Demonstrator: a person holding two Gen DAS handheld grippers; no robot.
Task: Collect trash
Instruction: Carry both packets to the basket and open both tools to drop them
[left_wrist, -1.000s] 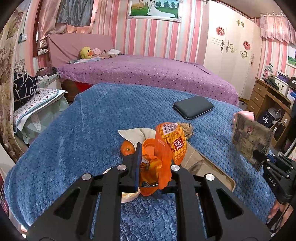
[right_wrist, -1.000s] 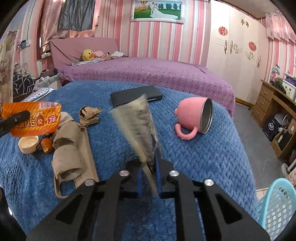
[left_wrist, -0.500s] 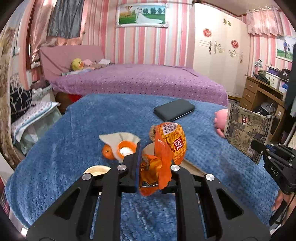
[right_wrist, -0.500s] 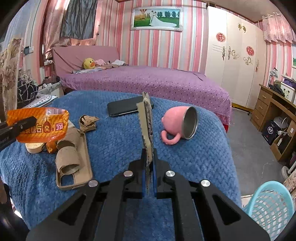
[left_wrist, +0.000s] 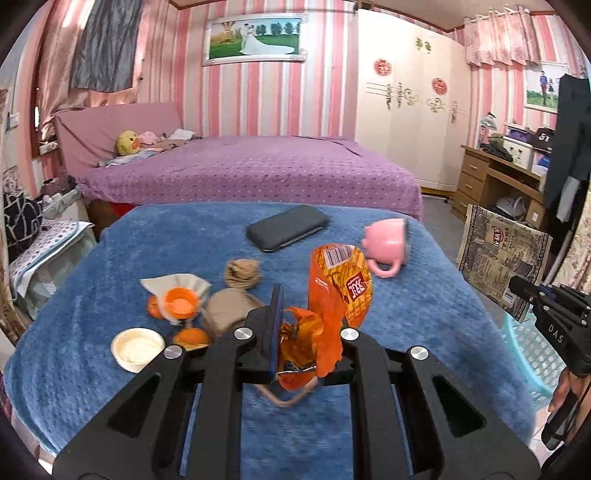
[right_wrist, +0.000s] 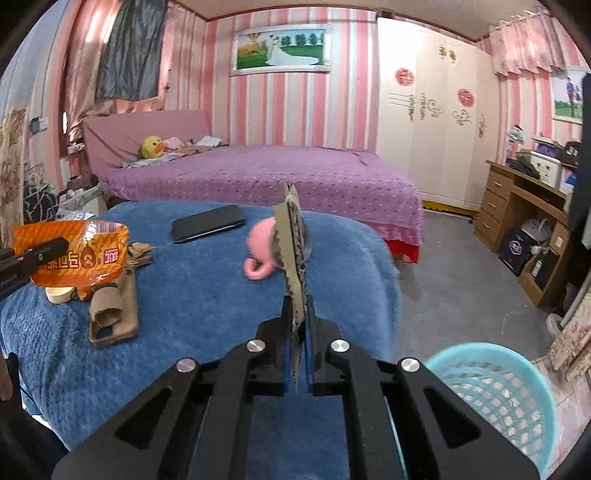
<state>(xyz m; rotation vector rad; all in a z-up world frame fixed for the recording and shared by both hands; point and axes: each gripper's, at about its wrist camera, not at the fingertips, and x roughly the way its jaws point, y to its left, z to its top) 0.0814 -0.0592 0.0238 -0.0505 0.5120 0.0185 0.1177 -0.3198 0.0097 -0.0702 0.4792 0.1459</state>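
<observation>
My left gripper (left_wrist: 306, 317) is shut on an orange snack wrapper (left_wrist: 338, 291) and holds it above the blue-covered table (left_wrist: 147, 243). The wrapper also shows at the left of the right wrist view (right_wrist: 74, 254). My right gripper (right_wrist: 298, 310) is shut on a flat newspaper-print packet (right_wrist: 293, 240), seen edge-on; it shows face-on in the left wrist view (left_wrist: 498, 258), off the table's right side. A light blue mesh basket (right_wrist: 495, 391) stands on the floor at lower right, below that gripper.
On the table lie a black phone (left_wrist: 288, 227), a tipped pink mug (left_wrist: 388, 245), a brown phone case (right_wrist: 114, 314), a crumpled brown wad (left_wrist: 242, 273), orange peel and a cap (left_wrist: 179, 301), and a white lid (left_wrist: 136, 347). A purple bed (left_wrist: 258, 170) stands behind.
Both grippers have drawn back and risen, still holding their items. The right gripper has swung right, off the table edge, so the blue basket now shows much larger below it.
</observation>
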